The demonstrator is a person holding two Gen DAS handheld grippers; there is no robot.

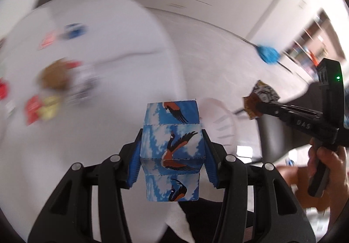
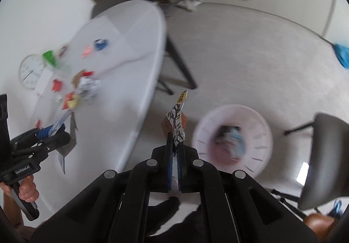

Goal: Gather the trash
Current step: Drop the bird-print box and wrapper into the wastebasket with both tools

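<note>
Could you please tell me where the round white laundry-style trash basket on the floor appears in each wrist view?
Left wrist: round white trash basket, centre-right, partly hidden behind the blue bird-print carton.
Right wrist: basket, lower right, trash inside.
Shared landmark: white oval table, left of it.

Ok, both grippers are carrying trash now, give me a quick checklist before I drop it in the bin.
1. Left gripper clamped on the bird-print carton: ok.
2. Right gripper pinching the crumpled wrapper: ok.
3. White bin on the floor, mouth open: ok.
4. Wrapper above the bin: not ok, it hangs left of the rim.
5. Carton above the bin: cannot tell, the view is blurred.
6. Table cleared of trash: not ok, several scraps remain.
</note>
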